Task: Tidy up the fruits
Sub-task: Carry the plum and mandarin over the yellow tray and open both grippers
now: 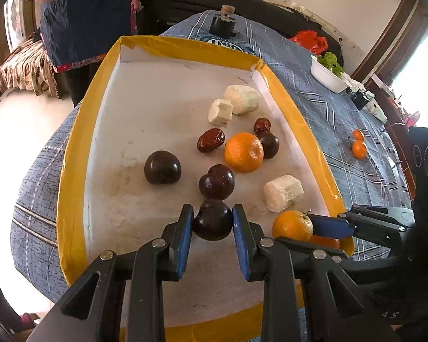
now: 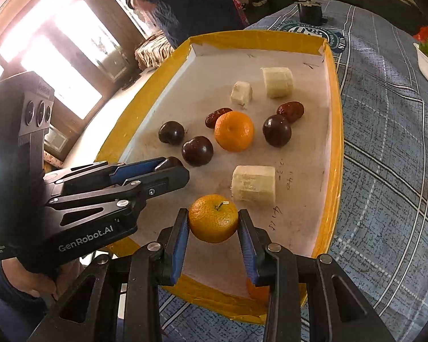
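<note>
Left gripper (image 1: 213,222): we see its blue pads (image 1: 185,233) pressed on either side of a dark plum (image 1: 212,220), at about 6 o'clock on the tray floor. Right gripper (image 2: 213,222): its pads touch both flanks of a stemmed mandarin (image 2: 213,219), also near 6 o'clock in its own view, just beside the left tool. We cannot tell whether either fruit is lifted or resting on the floor.

Tray (image 1: 77,142): white floor, yellow taped rim, set on a blue plaid cloth (image 1: 342,131).

Loose fruit from the left wrist view:
- second plum (image 1: 216,181) just past the held one, toward 12 o'clock
- third plum (image 1: 162,167) at 10 o'clock of it
- large mandarin (image 1: 244,152) mid-tray, a fourth plum (image 1: 269,144) touching it at 2 o'clock
- two red dates (image 1: 210,140), (image 1: 262,125)
- three pale banana chunks (image 1: 283,193), (image 1: 220,111), (image 1: 242,99)

Off tray at 3 o'clock: two small mandarins (image 1: 358,144) on the cloth.
</note>
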The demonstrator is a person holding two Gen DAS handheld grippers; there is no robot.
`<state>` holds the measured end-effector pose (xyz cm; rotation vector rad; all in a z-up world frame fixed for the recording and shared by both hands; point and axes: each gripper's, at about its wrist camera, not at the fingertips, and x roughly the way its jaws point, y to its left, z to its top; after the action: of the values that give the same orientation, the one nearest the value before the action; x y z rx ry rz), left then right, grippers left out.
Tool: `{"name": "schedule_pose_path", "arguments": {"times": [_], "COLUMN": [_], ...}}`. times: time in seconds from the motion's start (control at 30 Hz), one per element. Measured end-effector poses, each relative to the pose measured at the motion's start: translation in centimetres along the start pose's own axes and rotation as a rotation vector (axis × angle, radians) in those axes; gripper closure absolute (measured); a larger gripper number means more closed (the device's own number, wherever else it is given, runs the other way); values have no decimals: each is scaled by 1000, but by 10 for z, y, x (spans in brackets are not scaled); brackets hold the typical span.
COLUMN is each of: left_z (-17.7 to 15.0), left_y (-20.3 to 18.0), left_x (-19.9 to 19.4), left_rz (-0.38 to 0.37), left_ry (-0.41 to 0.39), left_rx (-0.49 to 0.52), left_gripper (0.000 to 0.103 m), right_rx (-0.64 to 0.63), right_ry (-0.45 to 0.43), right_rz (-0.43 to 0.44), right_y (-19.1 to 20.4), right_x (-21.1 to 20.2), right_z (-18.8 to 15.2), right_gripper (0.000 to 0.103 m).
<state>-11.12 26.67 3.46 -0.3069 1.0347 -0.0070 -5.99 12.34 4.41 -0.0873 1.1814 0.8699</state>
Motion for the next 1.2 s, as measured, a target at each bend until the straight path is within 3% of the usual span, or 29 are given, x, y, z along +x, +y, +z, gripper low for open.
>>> {"name": "schedule_pose_path", "arguments": {"times": [0.67, 0.73, 0.8, 1.2], "left_z": [-2, -2, -3, -1], "left_y": [-3, -4, -5, -19], "left_x": [1, 0, -3, -13], "left_rz": [23, 24, 29, 33], "left_ry": [12, 9, -2, -29], "left_rx": [-23, -25, -27, -11], "left_gripper": [75, 71, 60, 59], "right_rx": [-34, -38, -41, -31], "right_ry": [2, -6, -14, -65], "right_rz": [5, 5, 6, 0], "right_y": [3, 3, 3, -6], "right_x": [-1, -4, -6, -27], "right_z": [1, 0, -1, -6], "right_gripper": [63, 62, 60, 58]}}
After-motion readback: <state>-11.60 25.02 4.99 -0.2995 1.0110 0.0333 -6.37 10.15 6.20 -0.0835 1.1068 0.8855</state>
